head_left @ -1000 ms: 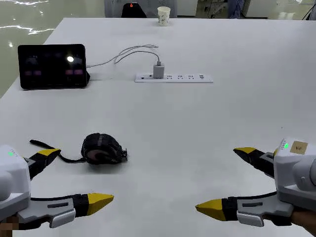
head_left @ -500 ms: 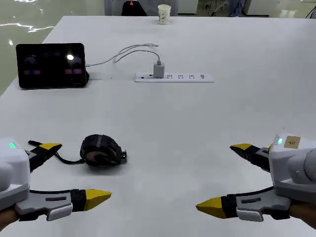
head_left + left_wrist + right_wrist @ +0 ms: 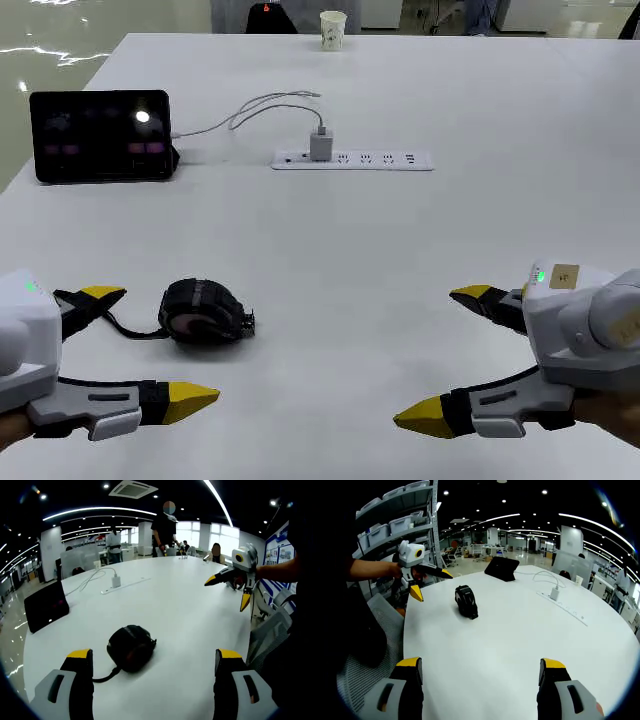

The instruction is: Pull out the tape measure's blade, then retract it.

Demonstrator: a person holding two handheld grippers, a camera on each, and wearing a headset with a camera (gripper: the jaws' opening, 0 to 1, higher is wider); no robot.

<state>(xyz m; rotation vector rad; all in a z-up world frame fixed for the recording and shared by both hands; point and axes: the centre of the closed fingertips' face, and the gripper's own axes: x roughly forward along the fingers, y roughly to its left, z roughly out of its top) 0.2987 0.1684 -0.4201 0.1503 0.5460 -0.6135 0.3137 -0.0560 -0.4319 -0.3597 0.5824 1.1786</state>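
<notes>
On the white table (image 3: 400, 240), the black tape measure (image 3: 205, 312) lies on its side, blade wound into the case, with a dark strap (image 3: 125, 325) trailing from the end of the case opposite the blade mouth.

Left gripper (image 3: 165, 345): jaws spread wide and grasping nothing. One yellow-tipped jaw lies near the strap, on the strap side of the tape measure. The other jaw lies nearer the person than the tape measure. Neither jaw touches the case. In the left gripper view the tape measure sits just ahead, between the lines of the two jaws and closer to the jaw at the left of that view.

Right gripper (image 3: 427, 357): jaws likewise released and empty, well apart from the tape measure on its blade-mouth side, tips pointing toward it. In the right gripper view the tape measure lies far ahead of the jaws, with the left gripper beyond it.

Beyond the tape measure, away from the person: a dark tablet (image 3: 100, 135) standing propped on the strap side. A white power strip (image 3: 352, 158) carries a plugged-in charger (image 3: 321, 143), and a pale cable (image 3: 250, 108) runs from the charger to the tablet. Farther beyond the tape measure, a paper cup (image 3: 332, 30) stands near the far edge of the table.
</notes>
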